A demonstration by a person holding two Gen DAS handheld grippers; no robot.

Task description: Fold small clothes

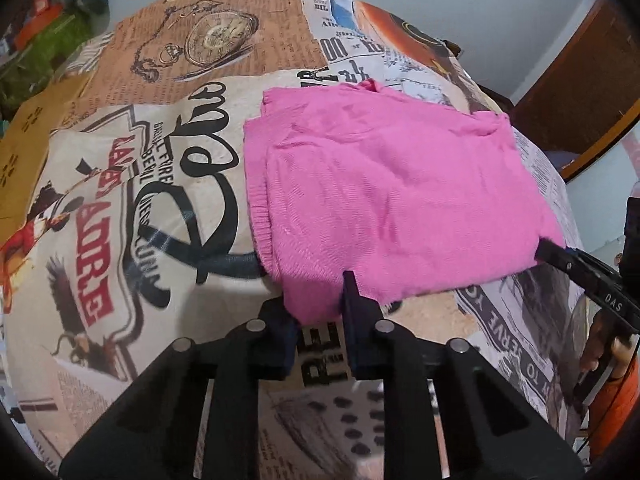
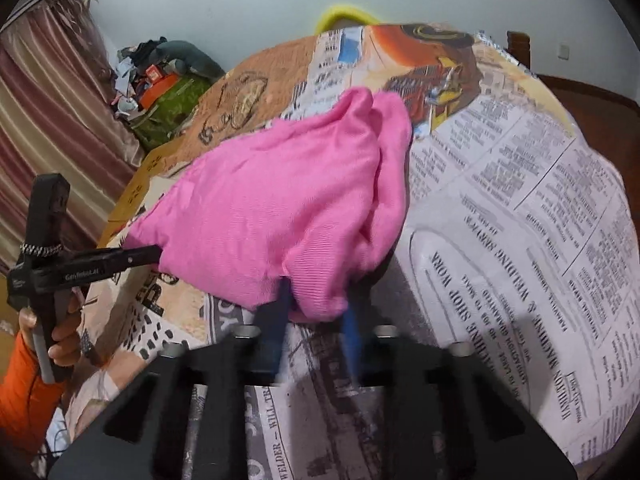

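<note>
A pink knit garment (image 1: 384, 196) lies folded on the table, with its near edge raised. My left gripper (image 1: 320, 304) is shut on the near left corner of that edge, and pink cloth fills the gap between its fingers. At the right of the left wrist view, my right gripper (image 1: 556, 254) bites the near right corner. The right wrist view shows the garment (image 2: 276, 208) bulging upward, with the right gripper (image 2: 316, 312) shut on its ribbed hem between blue fingers. Over at the left, the left gripper (image 2: 148, 254) pinches the other corner.
A newspaper-print cloth (image 1: 160, 200) covers the table (image 2: 520, 220). A cardboard box (image 1: 24, 148) sits at the left edge. Clutter (image 2: 168, 80) and a curtain (image 2: 48, 120) stand beyond. Wooden furniture (image 1: 580, 100) is at the far right. A hand in an orange sleeve (image 2: 24, 392) holds the left gripper.
</note>
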